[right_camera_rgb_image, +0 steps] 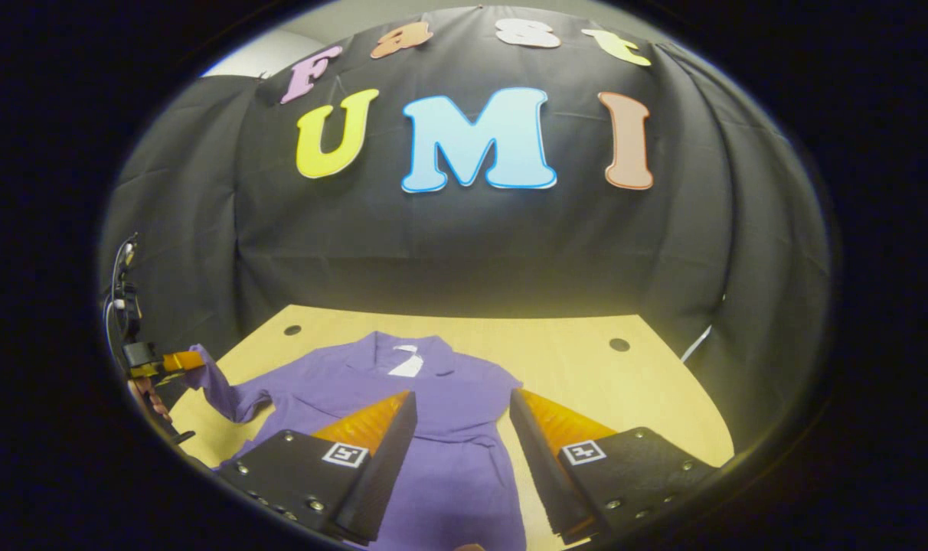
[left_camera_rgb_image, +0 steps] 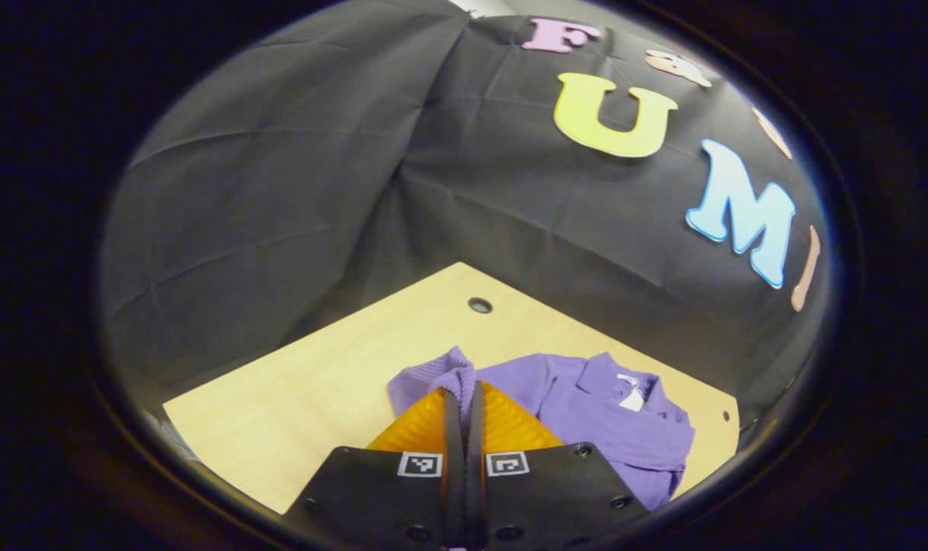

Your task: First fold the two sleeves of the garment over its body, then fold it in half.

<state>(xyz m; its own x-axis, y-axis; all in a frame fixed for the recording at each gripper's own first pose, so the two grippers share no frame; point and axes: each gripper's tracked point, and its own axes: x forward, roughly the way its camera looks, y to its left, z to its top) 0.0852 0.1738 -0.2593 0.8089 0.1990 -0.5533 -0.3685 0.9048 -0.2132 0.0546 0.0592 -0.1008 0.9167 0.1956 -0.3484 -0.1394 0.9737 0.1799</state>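
First sleeve fold underway: the left gripper point(left_camera_rgb_image: 464, 398) has its jaws clamped on the purple shirt point(right_camera_rgb_image: 433, 405)'s sleeve cuff point(left_camera_rgb_image: 452, 371), lifted off the tabletop point(right_camera_rgb_image: 586, 367); next, carry it over the body. The right gripper point(right_camera_rgb_image: 460, 428) hovers, jaws wide

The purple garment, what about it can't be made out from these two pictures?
- Left gripper view: the garment's lower body is hidden behind the left gripper, which is shut on a sleeve.
- Right gripper view: the hem runs off the bottom edge, between the open right gripper's fingers.
- Right gripper view: the neck tag is too small to read.
- Right gripper view: no second sleeve can be picked out.
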